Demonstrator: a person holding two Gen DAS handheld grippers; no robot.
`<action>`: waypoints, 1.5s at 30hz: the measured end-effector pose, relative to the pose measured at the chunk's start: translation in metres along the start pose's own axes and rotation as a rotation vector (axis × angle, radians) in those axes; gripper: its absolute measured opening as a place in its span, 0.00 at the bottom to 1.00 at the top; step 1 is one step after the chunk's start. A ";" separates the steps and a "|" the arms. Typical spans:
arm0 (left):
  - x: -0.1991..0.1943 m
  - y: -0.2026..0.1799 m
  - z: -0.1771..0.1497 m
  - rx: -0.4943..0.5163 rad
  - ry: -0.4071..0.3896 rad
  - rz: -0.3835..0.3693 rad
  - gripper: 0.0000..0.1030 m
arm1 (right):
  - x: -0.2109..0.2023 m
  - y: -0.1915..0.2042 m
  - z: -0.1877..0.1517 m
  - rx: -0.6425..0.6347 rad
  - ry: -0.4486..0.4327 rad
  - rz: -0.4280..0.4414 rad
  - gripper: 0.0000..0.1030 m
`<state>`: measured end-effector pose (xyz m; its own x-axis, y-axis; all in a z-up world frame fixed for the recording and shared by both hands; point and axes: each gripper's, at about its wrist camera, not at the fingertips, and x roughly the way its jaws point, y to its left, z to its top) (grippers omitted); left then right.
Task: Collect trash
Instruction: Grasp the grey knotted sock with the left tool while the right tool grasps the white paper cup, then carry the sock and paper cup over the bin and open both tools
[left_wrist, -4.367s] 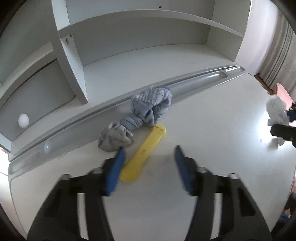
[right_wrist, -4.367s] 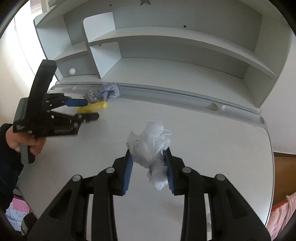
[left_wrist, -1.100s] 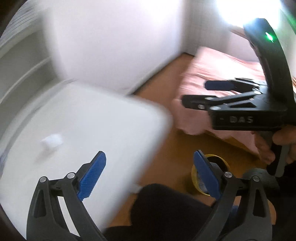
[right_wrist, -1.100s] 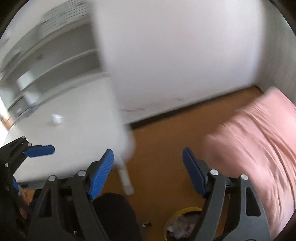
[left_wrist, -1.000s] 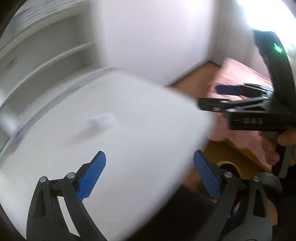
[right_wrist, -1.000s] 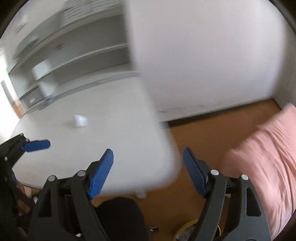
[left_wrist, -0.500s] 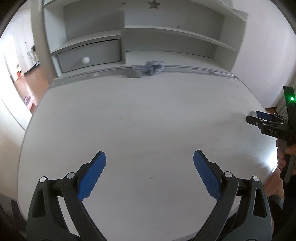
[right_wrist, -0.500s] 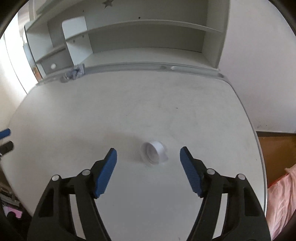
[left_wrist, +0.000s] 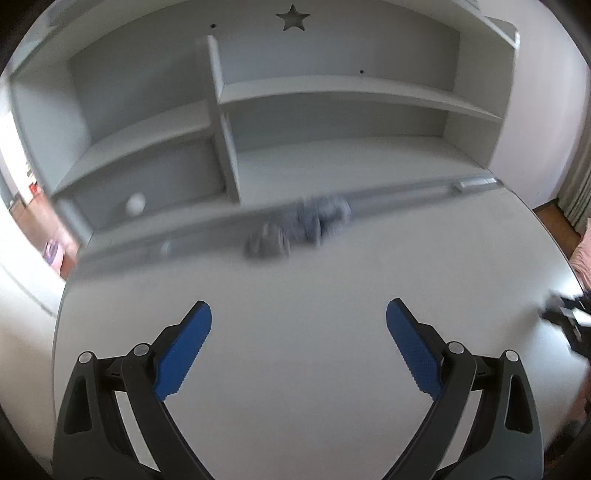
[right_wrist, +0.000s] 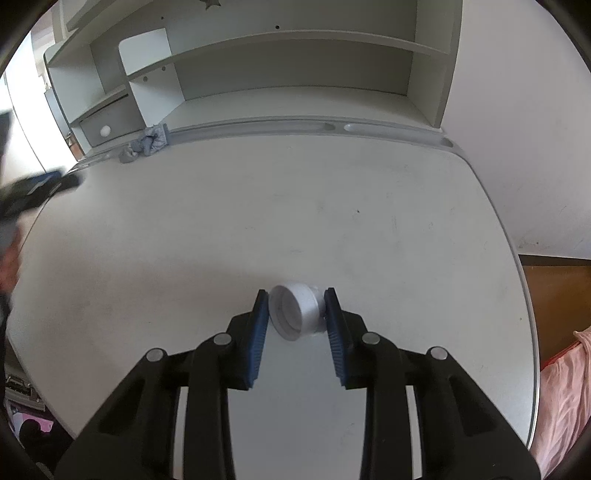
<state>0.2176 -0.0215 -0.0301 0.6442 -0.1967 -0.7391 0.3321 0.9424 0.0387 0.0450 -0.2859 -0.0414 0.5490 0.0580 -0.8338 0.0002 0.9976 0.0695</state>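
A small white paper cup (right_wrist: 295, 312) lies on its side on the white desk (right_wrist: 332, 221), its open mouth toward the camera. My right gripper (right_wrist: 294, 295) has closed around it, with a blue pad touching each side. My left gripper (left_wrist: 298, 310) is wide open and empty above the desk's middle (left_wrist: 295, 280). A grey crumpled cloth (left_wrist: 299, 229) lies blurred ahead of it at the desk's back rail; it also shows in the right wrist view (right_wrist: 147, 142). The right gripper shows blurred at the left wrist view's right edge (left_wrist: 569, 317).
A white shelf hutch (left_wrist: 332, 110) stands along the desk's back, with a drawer and round knob (left_wrist: 135, 204) at the left. A grooved grey rail (right_wrist: 332, 129) runs in front of it. Brown floor (right_wrist: 554, 291) and pink bedding (right_wrist: 569, 391) lie off the desk's right edge.
My right gripper has closed from wide open onto the white cup. My left gripper has moved forward toward the grey cloth, still open.
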 end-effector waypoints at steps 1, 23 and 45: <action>0.012 0.003 0.011 0.005 -0.001 -0.004 0.90 | -0.002 0.002 0.000 -0.001 -0.003 0.003 0.30; 0.071 -0.060 0.043 0.208 0.056 -0.032 0.21 | -0.070 -0.058 -0.047 0.156 -0.063 -0.075 0.30; -0.136 -0.510 -0.151 0.832 0.037 -0.830 0.21 | -0.215 -0.258 -0.391 0.907 0.050 -0.487 0.30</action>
<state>-0.1435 -0.4346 -0.0505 0.0024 -0.6466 -0.7628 0.9971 0.0592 -0.0470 -0.3997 -0.5412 -0.0943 0.2852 -0.3230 -0.9024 0.8554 0.5106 0.0876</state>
